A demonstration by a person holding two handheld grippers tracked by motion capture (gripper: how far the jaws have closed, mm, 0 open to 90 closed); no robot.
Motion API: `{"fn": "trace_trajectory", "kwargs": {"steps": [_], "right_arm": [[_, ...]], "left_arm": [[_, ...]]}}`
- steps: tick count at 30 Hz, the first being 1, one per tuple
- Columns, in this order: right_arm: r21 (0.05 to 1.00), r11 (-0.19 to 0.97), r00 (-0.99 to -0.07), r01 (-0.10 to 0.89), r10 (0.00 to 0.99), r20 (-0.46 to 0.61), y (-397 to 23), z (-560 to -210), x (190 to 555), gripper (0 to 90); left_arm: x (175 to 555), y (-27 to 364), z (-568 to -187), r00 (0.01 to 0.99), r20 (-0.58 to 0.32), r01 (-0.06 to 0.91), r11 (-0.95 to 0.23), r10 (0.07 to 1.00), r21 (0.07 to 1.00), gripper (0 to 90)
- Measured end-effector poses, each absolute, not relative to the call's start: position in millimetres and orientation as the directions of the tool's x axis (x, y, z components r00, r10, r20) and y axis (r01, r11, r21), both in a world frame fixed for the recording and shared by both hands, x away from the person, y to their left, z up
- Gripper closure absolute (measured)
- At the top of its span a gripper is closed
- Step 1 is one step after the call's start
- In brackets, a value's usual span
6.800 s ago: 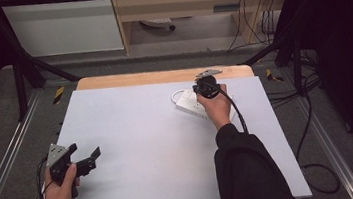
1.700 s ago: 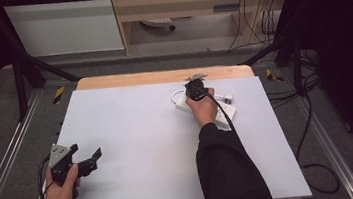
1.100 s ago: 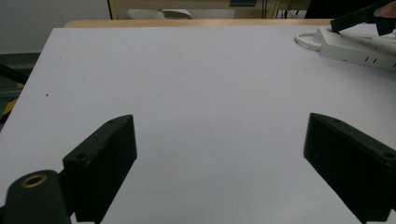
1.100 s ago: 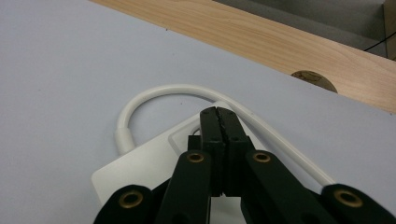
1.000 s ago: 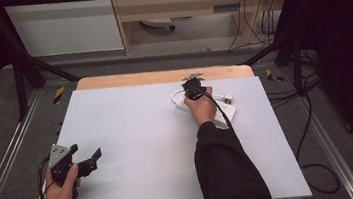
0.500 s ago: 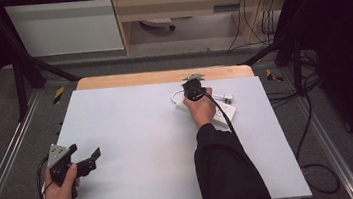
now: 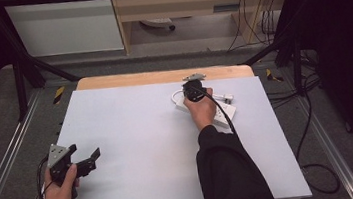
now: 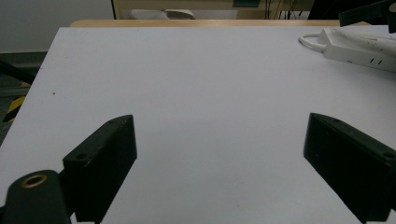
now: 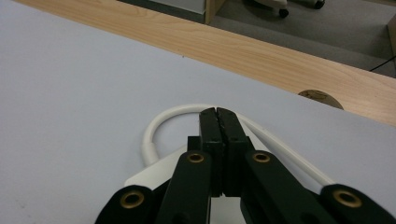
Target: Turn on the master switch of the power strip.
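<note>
We see the counter (image 7: 133, 134) first, a broad pale sheet with a strip of light wood along its far edge. On its far right part lies a white power strip (image 7: 224, 115), set at a slant, with its white cable (image 9: 159, 125) curling out of the far end in a loop and running back along the strip. A small plug (image 7: 224, 98) lies just beside the strip on its far side.

The person's right forearm, in a dark sleeve (image 7: 228, 174), reaches up from the near edge to the strip. The right claw (image 7: 193, 93) hangs over the far end of the power strip, pointing down at it. In the right gripper view its two black jaws are pressed flat together with nothing between them, their tips just above the strip's end where the cable loop starts; we cannot tell whether the tips touch the strip.

The left claw (image 7: 88, 160) rests well apart from all this, at the near left corner of the counter. Its jaws stand wide open and hold nothing, with bare counter between them.
</note>
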State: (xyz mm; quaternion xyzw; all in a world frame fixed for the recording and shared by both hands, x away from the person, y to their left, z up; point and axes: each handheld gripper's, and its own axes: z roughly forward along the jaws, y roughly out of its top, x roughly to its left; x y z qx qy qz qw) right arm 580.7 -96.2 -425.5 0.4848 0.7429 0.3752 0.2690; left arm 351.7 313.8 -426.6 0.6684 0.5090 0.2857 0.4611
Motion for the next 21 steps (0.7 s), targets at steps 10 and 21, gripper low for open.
{"fn": "trace_trajectory", "kwargs": {"steps": [10,21], "right_arm": [[0.827,0.218,-0.393,0.518,0.92,0.003,-97.8,-416.7,572.2,90.0],[0.824,0.217,-0.389,0.523,0.921,0.003,-107.4,-408.3,568.7,84.5]], "left_arm": [[351.2,314.7,-426.8,0.316,-0.086,0.418,-0.057,0.945,0.907,9.6],[350.8,314.1,-426.0,0.325,-0.087,0.416,-0.06,0.942,0.908,9.6]]}}
